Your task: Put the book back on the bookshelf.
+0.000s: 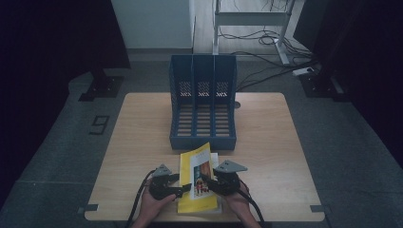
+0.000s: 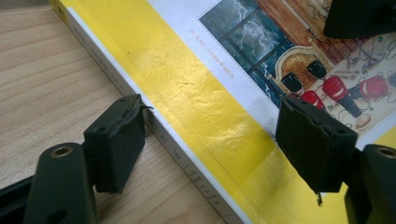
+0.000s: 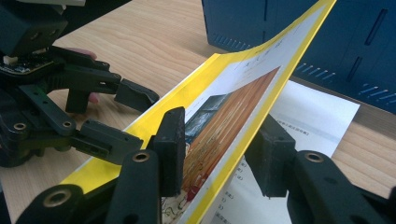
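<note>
A yellow book (image 1: pixel 199 178) with a picture on its cover lies near the table's front edge. In the right gripper view its cover (image 3: pixel 243 88) is lifted and curved, showing a white printed page (image 3: pixel 313 116) below. My right gripper (image 3: pixel 223 120) is open, one jaw above the cover's free edge and one under it. My left gripper (image 2: pixel 212 107) is open across the book's spine side (image 2: pixel 154 126): one jaw is on the wood, the other is over the cover. In the high view the left gripper (image 1: pixel 183 189) and right gripper (image 1: pixel 202 183) meet over the book.
A dark blue file rack (image 1: pixel 203 102) with three slots stands upright at the middle of the wooden table (image 1: pixel 266 133), just behind the book. Bare wood lies on both sides. Cables and a desk frame (image 1: pixel 252 19) are on the floor beyond.
</note>
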Action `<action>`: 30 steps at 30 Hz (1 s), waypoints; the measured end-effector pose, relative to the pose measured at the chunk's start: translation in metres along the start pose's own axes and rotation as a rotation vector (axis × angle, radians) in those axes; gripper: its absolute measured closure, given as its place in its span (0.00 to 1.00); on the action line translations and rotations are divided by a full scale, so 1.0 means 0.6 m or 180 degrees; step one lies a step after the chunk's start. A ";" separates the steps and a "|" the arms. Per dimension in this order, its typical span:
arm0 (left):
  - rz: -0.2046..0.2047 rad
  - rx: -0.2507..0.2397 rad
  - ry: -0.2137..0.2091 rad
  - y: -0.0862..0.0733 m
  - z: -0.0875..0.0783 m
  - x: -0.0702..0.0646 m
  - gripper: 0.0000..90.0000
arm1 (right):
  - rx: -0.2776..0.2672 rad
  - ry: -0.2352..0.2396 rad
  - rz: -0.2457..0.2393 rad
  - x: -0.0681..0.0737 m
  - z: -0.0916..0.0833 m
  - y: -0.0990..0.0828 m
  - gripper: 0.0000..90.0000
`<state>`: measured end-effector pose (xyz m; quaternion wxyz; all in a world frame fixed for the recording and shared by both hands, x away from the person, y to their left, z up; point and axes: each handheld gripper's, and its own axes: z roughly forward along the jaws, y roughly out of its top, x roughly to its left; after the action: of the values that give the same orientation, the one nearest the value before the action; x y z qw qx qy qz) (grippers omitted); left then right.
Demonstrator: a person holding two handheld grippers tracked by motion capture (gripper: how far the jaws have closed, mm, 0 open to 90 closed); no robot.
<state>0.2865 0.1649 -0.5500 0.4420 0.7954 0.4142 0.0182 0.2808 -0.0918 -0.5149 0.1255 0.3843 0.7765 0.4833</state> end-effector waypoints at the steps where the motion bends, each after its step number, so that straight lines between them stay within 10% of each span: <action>1: -0.0004 0.0001 -0.0004 0.000 0.000 0.000 0.27 | 0.0004 -0.0004 -0.0011 0.000 0.000 0.000 0.65; 30: 0.0001 -0.0003 -0.0012 0.000 0.000 0.001 0.27 | 0.0131 0.0089 0.0292 -0.046 0.012 -0.010 0.66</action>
<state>0.2869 0.1652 -0.5501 0.4432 0.7954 0.4131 0.0170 0.3005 -0.1085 -0.5283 0.0844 0.4151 0.7696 0.4778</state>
